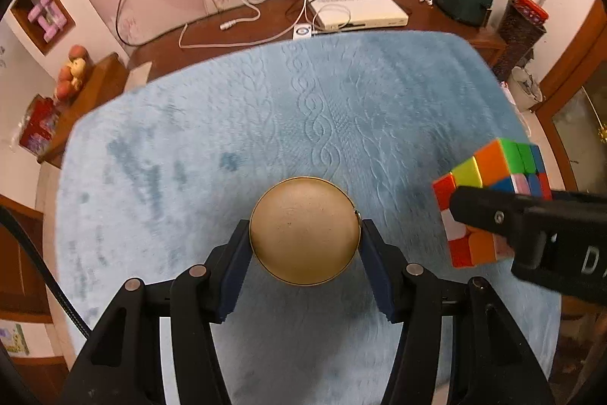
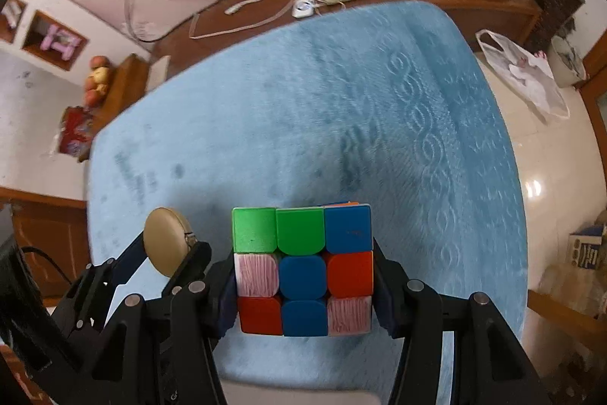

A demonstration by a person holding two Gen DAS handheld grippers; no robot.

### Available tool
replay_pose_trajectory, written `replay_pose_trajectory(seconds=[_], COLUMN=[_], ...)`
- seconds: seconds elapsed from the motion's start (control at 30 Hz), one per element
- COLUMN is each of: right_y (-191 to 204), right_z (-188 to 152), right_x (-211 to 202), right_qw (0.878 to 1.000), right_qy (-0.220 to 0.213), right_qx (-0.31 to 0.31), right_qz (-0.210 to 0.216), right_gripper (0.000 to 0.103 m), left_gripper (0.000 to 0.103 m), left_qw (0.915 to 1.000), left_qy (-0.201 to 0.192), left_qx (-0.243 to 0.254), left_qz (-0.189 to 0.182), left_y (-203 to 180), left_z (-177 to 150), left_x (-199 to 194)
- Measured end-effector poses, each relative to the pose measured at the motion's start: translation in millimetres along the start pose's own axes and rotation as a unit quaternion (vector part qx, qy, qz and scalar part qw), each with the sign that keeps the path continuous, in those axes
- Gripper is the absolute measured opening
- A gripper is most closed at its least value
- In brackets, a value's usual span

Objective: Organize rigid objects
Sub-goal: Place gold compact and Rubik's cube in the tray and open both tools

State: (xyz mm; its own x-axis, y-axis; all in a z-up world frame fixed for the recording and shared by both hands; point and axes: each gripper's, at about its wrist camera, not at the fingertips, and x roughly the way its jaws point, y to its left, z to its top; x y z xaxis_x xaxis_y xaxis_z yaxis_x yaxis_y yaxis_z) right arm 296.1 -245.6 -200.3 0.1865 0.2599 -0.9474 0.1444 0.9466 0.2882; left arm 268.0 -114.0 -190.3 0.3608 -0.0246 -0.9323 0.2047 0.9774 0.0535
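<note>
Above the blue mat [image 1: 227,124], a round gold-coloured disc [image 1: 304,231] sits clamped between the two pads of the left gripper [image 1: 304,253], which bear on opposite points of its rim so that the flat face is turned toward that wrist camera; a grip across the widest part is the likely reason, since a round edge would slip out of an off-centre pinch. Just beside it, the puzzle cube [image 2: 302,270] is held by the right gripper [image 2: 303,276], whose pads press flat against two opposite side faces, a hold suited to a rigid, square-sided body. Neither object appears to touch the mat; both look to be carried clear of it. Seen from the right wrist, the disc [image 2: 168,241] and left gripper [image 2: 167,253] hang near the cube's left side, apart from it. Behind the mat, a wooden desk [image 1: 436,6] carries a white box [image 1: 358,8] and loose cables [image 1: 242,21], well apart from both grippers. No container is visible, so the destination cannot be told.
</note>
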Motion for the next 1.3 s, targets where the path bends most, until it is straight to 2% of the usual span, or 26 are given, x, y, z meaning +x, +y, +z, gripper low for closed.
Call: replay_pose_trajectory(seconds=[0.3, 0.6, 0.73, 0.9, 1.0, 1.3], right_y=[35.7, 52.2, 53.3, 41.2, 32.2, 25.9], right_z=[-66.9, -157.7, -194.5, -222.7, -235.4, -253.2], right_x=[-78.3, -103.2, -99.9, -86.4, -77.2, -57.8], right_qw=[0.995, 0.987, 0.984, 0.986, 0.987, 0.982], right_qy=[-0.044, -0.033, -0.027, -0.008, 0.002, -0.001], right_qx=[-0.071, -0.150, -0.171, -0.164, -0.161, -0.182], right_qz=[0.053, 0.056, 0.041, 0.025, 0.011, -0.045], right_gripper=[0.057, 0.057, 0.057, 0.057, 0.057, 0.057], left_gripper=[0.060, 0.060, 0.060, 0.060, 0.060, 0.060], left_qw=[0.9990, 0.9979, 0.9980, 0.9984, 0.9975, 0.9984], left_qy=[-0.034, -0.048, -0.041, -0.022, -0.014, 0.024], left_qx=[0.026, 0.037, 0.042, 0.042, 0.053, 0.028], left_qz=[0.009, 0.023, 0.025, 0.029, 0.045, 0.043], left_y=[17.3, 24.6, 20.0, 16.8, 15.3, 18.5], left_z=[-46.5, -106.7, -137.1, -173.0, -192.9, -236.0], left_x=[-82.8, -135.7, -141.4, -137.2, -130.8, -104.6])
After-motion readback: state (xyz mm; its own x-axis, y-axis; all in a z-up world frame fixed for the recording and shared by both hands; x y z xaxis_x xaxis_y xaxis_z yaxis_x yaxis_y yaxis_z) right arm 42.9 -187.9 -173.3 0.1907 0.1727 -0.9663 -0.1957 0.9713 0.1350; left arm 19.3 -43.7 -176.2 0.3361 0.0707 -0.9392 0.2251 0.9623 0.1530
